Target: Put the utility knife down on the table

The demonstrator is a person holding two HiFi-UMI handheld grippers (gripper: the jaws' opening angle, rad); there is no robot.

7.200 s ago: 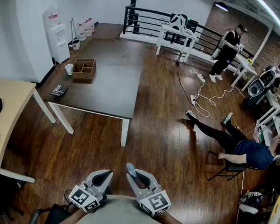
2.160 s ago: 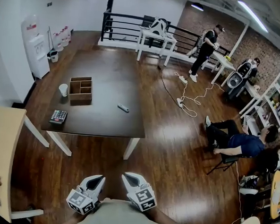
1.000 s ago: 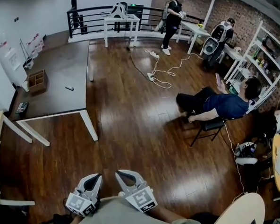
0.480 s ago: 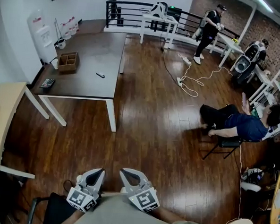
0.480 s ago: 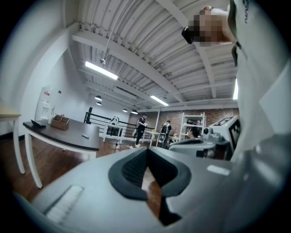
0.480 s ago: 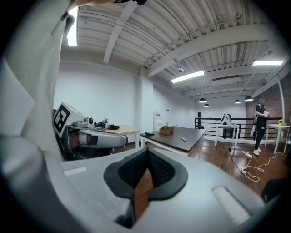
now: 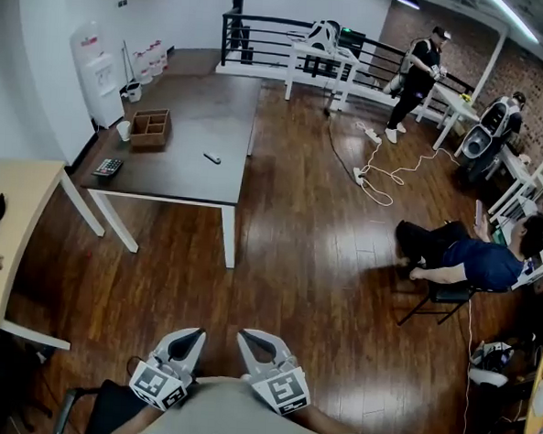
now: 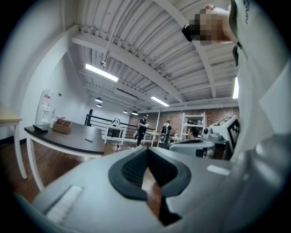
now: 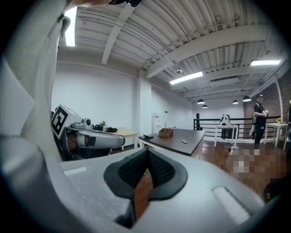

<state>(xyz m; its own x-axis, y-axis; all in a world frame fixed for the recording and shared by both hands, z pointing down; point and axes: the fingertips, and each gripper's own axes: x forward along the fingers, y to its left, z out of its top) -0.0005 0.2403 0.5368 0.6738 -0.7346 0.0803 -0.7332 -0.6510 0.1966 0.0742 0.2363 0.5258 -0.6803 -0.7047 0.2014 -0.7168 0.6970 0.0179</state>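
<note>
The utility knife (image 7: pixel 212 158), a small grey bar, lies on the dark table (image 7: pixel 187 174) at the head view's upper left, a good way across the floor from me. It also shows as a small sliver in the left gripper view (image 8: pixel 89 140) and the right gripper view (image 9: pixel 184 142). My left gripper (image 7: pixel 191 338) and right gripper (image 7: pixel 250 339) sit side by side close to my body at the bottom of the head view. Both are shut, pads meeting with nothing between them. In their own views the left gripper (image 8: pixel 146 152) and right gripper (image 9: pixel 148 152) point out into the room.
On the table stand a wooden divided box (image 7: pixel 151 128), a white cup (image 7: pixel 123 130) and a calculator (image 7: pixel 108 167). A light wooden desk (image 7: pixel 15 205) is at the left. A person sits on a chair (image 7: pixel 440 309) at the right; cables (image 7: pixel 384 177) trail over the floor.
The knife, absent from the table in the oldest frame, has lain there since. The head view has swung, so the table sits further right than a second ago. Both grippers stay shut.
</note>
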